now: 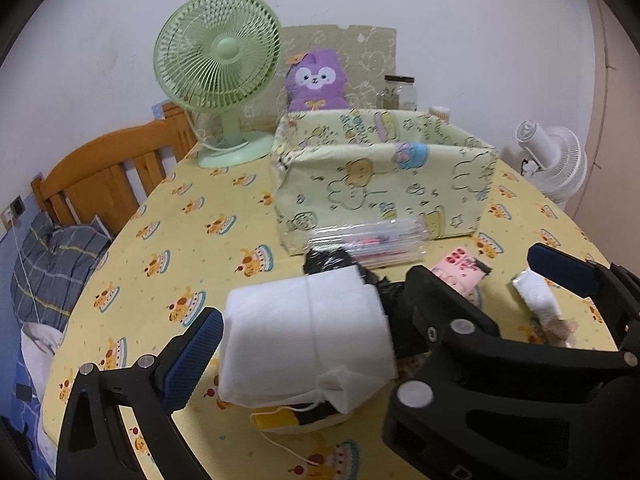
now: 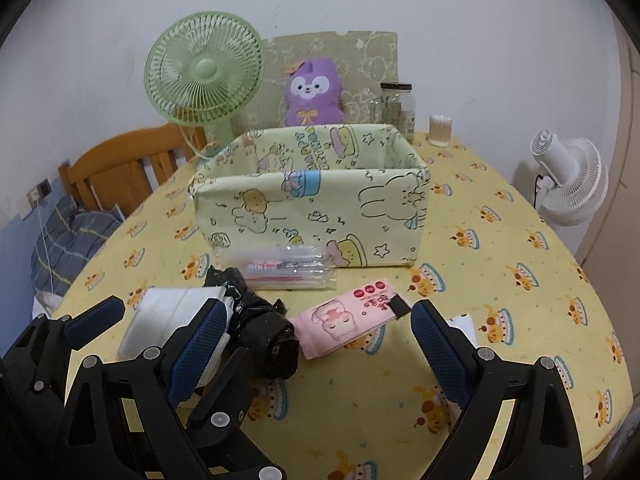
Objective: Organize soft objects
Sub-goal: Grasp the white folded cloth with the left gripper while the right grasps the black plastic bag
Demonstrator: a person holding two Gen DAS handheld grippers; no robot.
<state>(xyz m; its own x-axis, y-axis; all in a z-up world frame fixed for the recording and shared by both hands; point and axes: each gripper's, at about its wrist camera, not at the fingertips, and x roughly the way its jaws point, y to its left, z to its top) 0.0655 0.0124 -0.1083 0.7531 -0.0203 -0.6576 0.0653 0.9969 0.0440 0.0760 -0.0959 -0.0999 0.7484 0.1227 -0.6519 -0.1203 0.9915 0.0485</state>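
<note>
Yellow tablecloth [image 2: 500, 280], left fingers [image 1: 212, 344] gripping white bundle [image 1: 304, 336], right fingers [image 2: 438, 354] spread empty, box [image 2: 312, 216] beyond.

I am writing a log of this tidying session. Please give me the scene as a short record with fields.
surface: round table with yellow cartoon tablecloth
container: fabric storage box, open top, contents hidden
left claw: closed on the white folded cloth
right claw: open, above the pink packet
other loose items: black plastic bag, clear plastic pouch
background: green desk fan, purple plush toy, glass jar
</note>
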